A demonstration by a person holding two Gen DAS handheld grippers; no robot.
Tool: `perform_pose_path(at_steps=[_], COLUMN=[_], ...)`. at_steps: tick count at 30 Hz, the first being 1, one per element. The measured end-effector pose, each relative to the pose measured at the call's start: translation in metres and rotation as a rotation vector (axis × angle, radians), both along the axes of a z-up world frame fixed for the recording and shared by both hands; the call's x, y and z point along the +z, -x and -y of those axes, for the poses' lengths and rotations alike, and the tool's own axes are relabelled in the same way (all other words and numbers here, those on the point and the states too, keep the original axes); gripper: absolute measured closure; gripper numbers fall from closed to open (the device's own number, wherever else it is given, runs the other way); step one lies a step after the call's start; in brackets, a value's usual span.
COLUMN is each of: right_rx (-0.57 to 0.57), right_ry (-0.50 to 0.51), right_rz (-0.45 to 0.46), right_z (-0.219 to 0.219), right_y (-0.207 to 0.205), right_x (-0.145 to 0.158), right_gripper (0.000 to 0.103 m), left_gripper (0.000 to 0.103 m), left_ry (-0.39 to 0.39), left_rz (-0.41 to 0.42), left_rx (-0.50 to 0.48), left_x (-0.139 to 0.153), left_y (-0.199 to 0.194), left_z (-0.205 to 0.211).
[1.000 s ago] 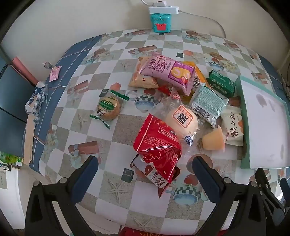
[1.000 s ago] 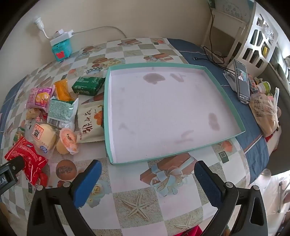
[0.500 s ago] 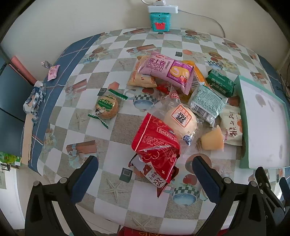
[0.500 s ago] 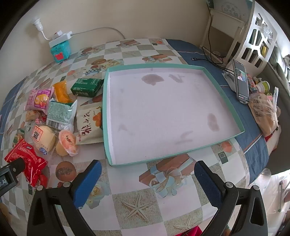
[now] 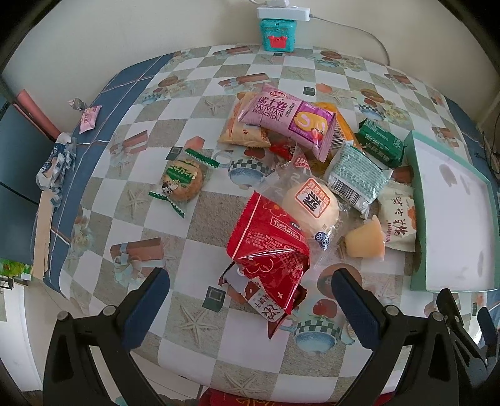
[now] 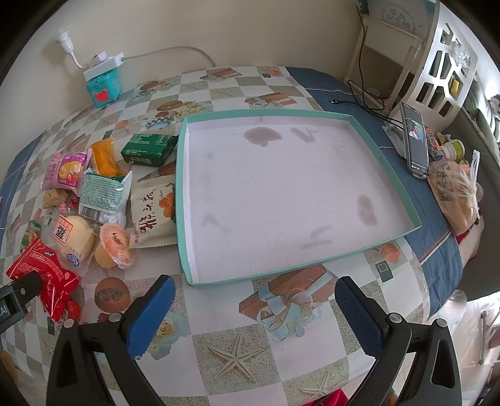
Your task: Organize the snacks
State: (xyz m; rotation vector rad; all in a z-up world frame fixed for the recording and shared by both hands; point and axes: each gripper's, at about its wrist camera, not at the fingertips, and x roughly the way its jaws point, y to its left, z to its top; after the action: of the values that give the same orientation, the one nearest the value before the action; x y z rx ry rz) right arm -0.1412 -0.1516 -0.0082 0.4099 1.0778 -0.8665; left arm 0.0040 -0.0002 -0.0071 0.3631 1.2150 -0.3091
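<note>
A heap of snacks lies on the patterned tablecloth. Nearest my left gripper [image 5: 250, 281] is a red packet [image 5: 268, 246], standing between the open fingers' line of sight but untouched. Behind it sit a wrapped bun [image 5: 312, 206], a jelly cup [image 5: 364, 239], a pink Swiss roll pack [image 5: 290, 120], a green box [image 5: 379, 142] and a round cookie [image 5: 182, 179]. A shallow teal-rimmed tray [image 6: 382, 162] with nothing in it lies ahead of my right gripper [image 6: 254, 289], which is open and holds nothing. The same snacks, such as the jelly cup [image 6: 114, 245], lie left of the tray.
A teal box with a power strip [image 5: 276, 29] stands at the wall. A phone on a stand [image 6: 414, 142], a cable and a bagged item [image 6: 454, 193] sit right of the tray. Small wrappers [image 5: 89, 114] lie near the table's left edge. The table's front edge is close below both grippers.
Both views have shifted slightly; the snacks and tray sit a little lower and closer in frame. Nothing was grasped or moved on the table.
</note>
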Motion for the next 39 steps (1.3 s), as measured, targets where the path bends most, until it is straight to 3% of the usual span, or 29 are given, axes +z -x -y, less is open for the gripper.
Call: perform_pose_path(at_steps=[39], right_rx=[-0.001], right_ry=[0.004], right_rz=[-0.004], right_z=[-0.0009], right_y=[-0.0011], right_x=[-0.0009], right_gripper=[0.0], left_gripper=[0.0], left_ry=[0.021], left_rz=[-0.019], left_rx=[0.022], left_x=[0.0016], left_y=[-0.0049], left_z=[-0.0045])
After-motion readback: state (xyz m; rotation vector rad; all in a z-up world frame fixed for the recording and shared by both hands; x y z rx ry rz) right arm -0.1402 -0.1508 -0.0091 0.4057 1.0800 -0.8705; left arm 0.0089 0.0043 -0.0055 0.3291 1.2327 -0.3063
